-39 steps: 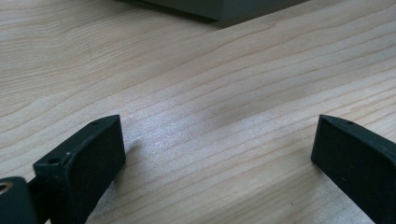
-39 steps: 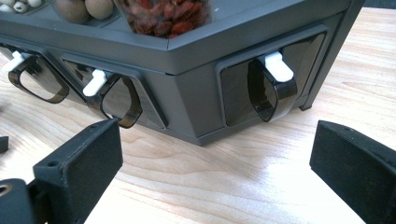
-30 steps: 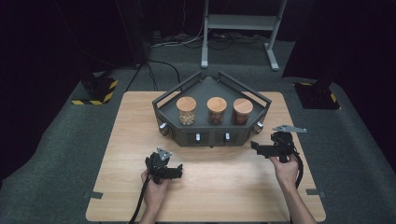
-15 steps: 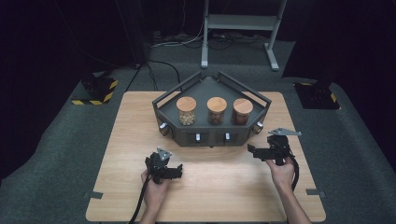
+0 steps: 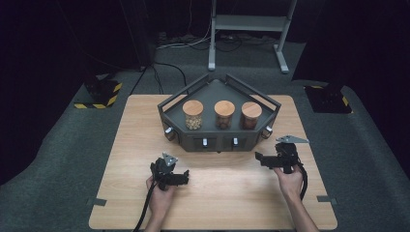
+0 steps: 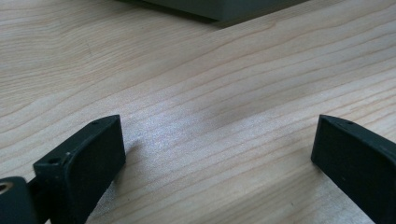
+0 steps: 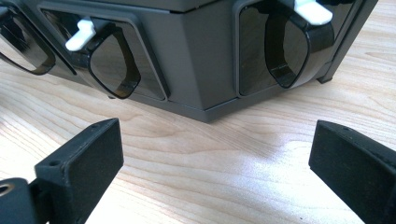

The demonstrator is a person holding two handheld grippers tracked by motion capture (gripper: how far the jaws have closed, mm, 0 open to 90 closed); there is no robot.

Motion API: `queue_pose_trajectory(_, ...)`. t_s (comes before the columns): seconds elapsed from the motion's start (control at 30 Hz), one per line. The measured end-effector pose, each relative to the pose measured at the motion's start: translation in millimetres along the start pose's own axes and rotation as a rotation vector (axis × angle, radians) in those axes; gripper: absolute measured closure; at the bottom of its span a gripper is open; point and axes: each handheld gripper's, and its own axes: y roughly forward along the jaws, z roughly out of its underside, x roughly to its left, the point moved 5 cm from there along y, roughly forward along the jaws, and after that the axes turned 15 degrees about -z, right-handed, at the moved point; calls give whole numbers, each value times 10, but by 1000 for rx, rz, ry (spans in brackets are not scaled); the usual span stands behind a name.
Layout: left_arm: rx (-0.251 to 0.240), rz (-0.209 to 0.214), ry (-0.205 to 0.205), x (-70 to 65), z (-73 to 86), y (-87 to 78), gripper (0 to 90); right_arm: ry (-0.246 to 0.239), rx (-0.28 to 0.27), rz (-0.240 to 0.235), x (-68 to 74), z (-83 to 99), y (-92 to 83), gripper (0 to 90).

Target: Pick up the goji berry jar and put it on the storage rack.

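Both jaws wide apart: right gripper near the dark grey angular dispenser rack, left gripper farther off over the light wooden tabletop.

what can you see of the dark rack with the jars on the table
The dark rack is a grey, wedge-shaped stand, plastic or metal by its look, sitting flat on the wooden table near its far edge. A thin rail frames its top tray, where three cork-lidded jars stand in a row. Its angled front faces carry recessed dark scoop-like cups with small white levers. Neither gripper touches it.
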Motion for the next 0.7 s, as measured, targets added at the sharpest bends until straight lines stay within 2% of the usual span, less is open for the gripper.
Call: queue_pose_trajectory(0.7, 0, 0, 1, 0, 0, 0, 27, 11, 19, 17, -32, 145, 84, 27)
